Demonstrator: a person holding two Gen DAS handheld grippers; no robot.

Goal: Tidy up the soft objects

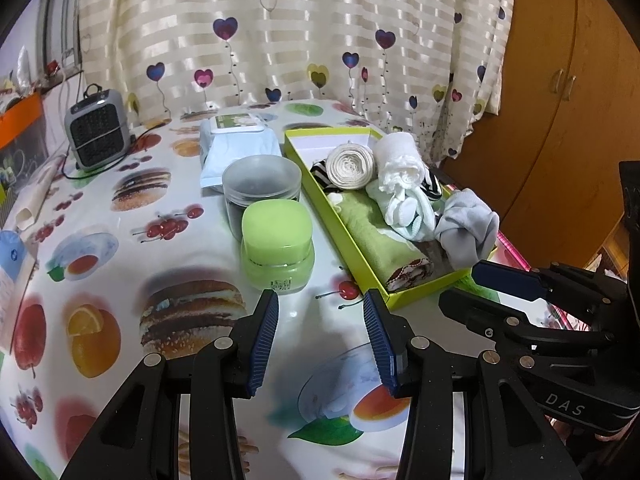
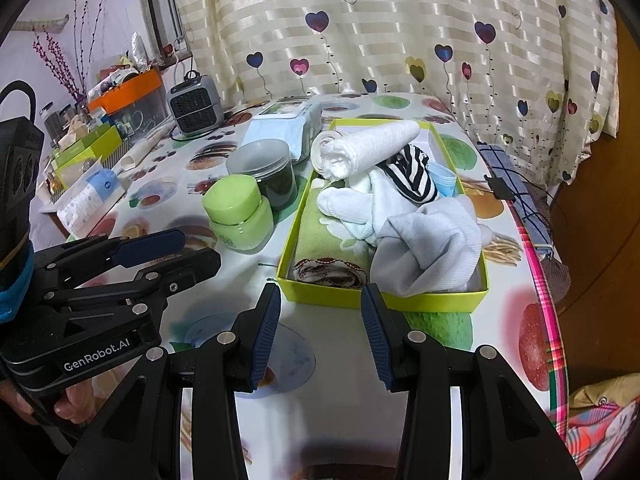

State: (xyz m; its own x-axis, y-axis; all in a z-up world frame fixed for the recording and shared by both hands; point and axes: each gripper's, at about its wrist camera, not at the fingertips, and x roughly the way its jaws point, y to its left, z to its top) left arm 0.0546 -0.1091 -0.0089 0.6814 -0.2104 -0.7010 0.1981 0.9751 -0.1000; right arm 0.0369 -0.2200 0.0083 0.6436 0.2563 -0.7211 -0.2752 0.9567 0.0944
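Observation:
A lime-green box (image 1: 412, 290) (image 2: 384, 300) on the fruit-print table holds soft things: a rolled green towel (image 1: 380, 236) (image 2: 320, 236), a rolled white cloth (image 1: 400, 158) (image 2: 368, 142), a cream roll (image 1: 350, 168), a striped sock (image 2: 412, 172), white socks (image 2: 352, 200) and a grey cloth (image 1: 468, 228) (image 2: 428, 248). My left gripper (image 1: 322, 308) is open and empty, just left of the box's near corner. My right gripper (image 2: 320, 304) is open and empty in front of the box's near wall. Each gripper shows in the other's view, the right one (image 1: 480, 284) and the left one (image 2: 192, 248).
A green-lidded jar (image 1: 278, 244) (image 2: 238, 216) and a dark jar with a clear lid (image 1: 262, 184) (image 2: 266, 172) stand left of the box. A wipes pack (image 1: 240, 144), a small heater (image 1: 98, 134) and clutter lie beyond. The table edge (image 2: 548, 300) runs at the right.

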